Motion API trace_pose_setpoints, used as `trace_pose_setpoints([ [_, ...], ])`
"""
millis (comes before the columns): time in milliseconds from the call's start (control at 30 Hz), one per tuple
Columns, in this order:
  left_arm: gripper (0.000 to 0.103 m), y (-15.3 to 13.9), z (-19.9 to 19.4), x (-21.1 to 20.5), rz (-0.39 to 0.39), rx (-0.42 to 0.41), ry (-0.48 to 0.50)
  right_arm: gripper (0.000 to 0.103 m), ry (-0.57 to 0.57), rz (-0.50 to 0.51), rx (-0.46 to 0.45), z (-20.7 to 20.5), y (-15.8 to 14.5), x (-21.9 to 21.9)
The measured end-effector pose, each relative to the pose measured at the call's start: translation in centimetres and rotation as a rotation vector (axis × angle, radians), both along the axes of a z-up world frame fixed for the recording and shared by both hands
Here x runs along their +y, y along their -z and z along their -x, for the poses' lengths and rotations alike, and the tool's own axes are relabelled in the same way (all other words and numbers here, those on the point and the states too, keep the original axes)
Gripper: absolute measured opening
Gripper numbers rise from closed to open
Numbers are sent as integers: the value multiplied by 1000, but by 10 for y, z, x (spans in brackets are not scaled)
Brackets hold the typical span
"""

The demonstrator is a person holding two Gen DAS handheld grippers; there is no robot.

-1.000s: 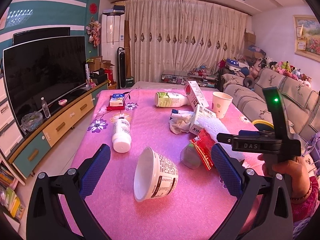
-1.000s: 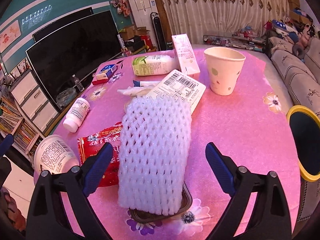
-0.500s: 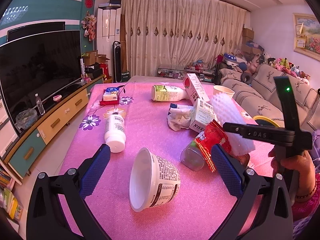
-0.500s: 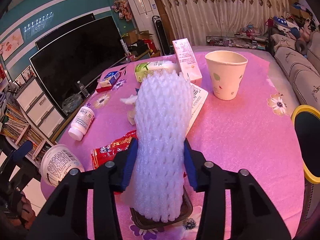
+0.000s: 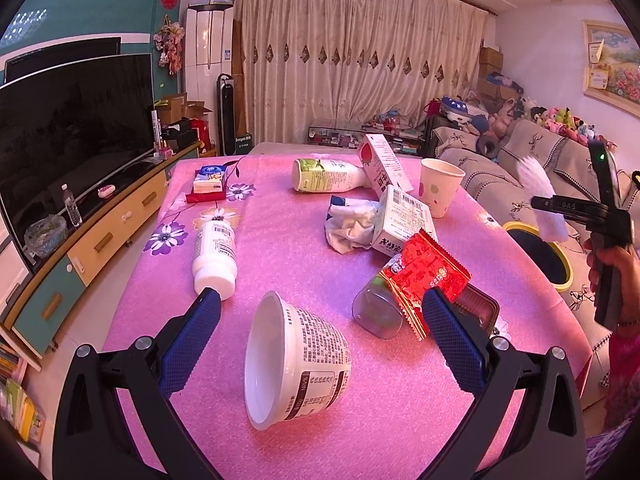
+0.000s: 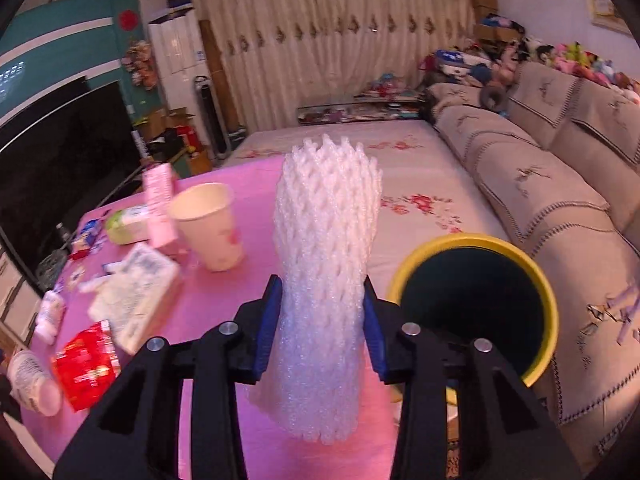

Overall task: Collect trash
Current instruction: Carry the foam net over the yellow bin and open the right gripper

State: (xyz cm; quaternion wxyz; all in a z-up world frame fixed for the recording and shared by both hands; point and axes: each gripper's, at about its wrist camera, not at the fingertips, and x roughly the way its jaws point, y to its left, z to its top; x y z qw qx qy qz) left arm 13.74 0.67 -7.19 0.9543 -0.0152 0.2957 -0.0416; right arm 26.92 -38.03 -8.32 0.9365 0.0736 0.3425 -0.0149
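Observation:
My right gripper (image 6: 323, 312) is shut on a white foam net sleeve (image 6: 326, 248), held up in the air just left of a yellow-rimmed bin (image 6: 476, 300). In the left wrist view that gripper (image 5: 548, 210) hangs off the table's right side above the bin (image 5: 540, 256), with the sleeve (image 5: 542, 200) in it. My left gripper (image 5: 320, 320) is open low over the pink table (image 5: 280, 240). A white tub (image 5: 296, 360) lies on its side between its fingers, untouched. A red snack wrapper (image 5: 424, 276) and a clear cup (image 5: 376, 312) lie by the right finger.
Further back lie a white bottle (image 5: 214, 256), crumpled tissue (image 5: 348, 228), a barcode carton (image 5: 402, 220), a paper cup (image 5: 438, 188), a pink carton (image 5: 382, 168), a green bottle (image 5: 328, 176) and a black tray (image 5: 478, 308). A sofa (image 6: 560, 200) runs along the right; a TV (image 5: 68, 128) stands left.
My right gripper closed on the foam sleeve, lifted it off the black tray and swung it right toward the bin. The left gripper edged forward and down toward the tub.

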Motion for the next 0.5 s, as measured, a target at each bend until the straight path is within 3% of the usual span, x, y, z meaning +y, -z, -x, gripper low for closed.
trace_pose_setpoints([
  [133, 99, 6, -6, -3, 2, 21, -1, 38, 156, 20, 109, -32, 38, -66],
  [267, 99, 9, -11, -8, -9, 44, 4, 39, 224, 10, 235, -57, 82, -106],
  [333, 99, 11, -12, -9, -17, 53, 3, 50, 249, 9, 269, -60, 98, -117],
  [500, 99, 13, -16, -10, -13, 59, 16, 65, 292, -6, 288, -63, 113, -127],
])
